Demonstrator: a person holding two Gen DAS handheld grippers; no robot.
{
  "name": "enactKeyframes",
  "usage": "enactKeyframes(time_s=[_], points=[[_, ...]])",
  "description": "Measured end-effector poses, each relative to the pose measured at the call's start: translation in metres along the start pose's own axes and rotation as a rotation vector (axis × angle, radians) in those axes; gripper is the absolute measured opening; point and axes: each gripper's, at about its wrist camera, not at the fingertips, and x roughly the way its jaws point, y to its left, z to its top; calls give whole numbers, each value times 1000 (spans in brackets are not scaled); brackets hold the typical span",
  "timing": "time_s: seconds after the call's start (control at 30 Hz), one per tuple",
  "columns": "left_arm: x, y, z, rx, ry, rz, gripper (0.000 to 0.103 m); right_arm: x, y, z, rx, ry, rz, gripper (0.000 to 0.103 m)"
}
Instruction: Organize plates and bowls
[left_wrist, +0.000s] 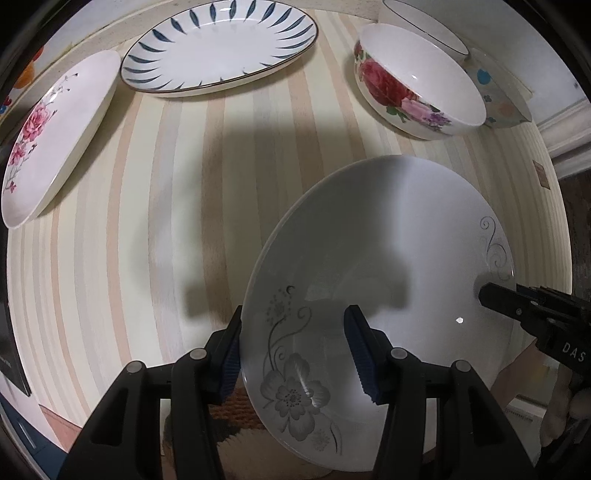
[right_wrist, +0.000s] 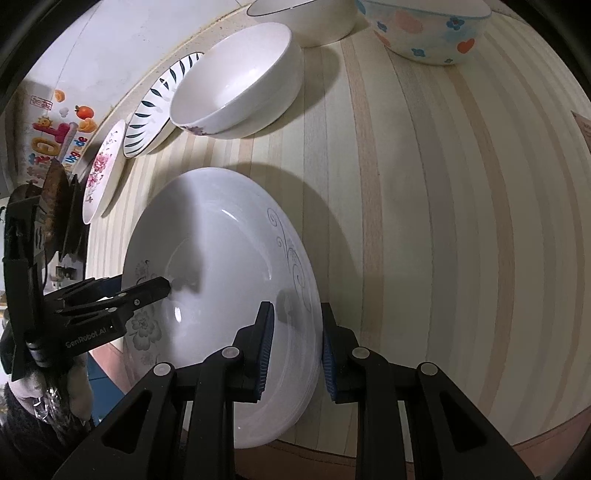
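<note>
The grey-flower plate (left_wrist: 388, 295) lies at the striped worktop's (left_wrist: 166, 184) near edge. The left tool (left_wrist: 293, 350) straddles its near rim, fingers apart; the right tool (right_wrist: 295, 350) also straddles the rim, not clamped. Along the far edge sit the pink-flower plate (left_wrist: 55, 140), blue-leaf plate (left_wrist: 221, 48) and rose bowl (left_wrist: 417, 77).

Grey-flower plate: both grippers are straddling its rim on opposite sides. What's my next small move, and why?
Probably close both grippers. The left gripper and right gripper each have one pad inside and one outside the grey-flower plate rim, with visible gaps, so neither seems to grip it yet. Then lift toward the pink-flower plate.
</note>
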Motion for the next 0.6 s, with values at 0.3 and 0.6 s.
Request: enactKeyframes(time_s=[0.3, 0.6], points=[[-87, 60, -11, -120, -185, 25, 53, -62, 15, 2, 67, -65, -64, 28], [-89, 213, 7, -528, -240, 10, 55, -64, 189, 115, -242, -184, 57, 51]])
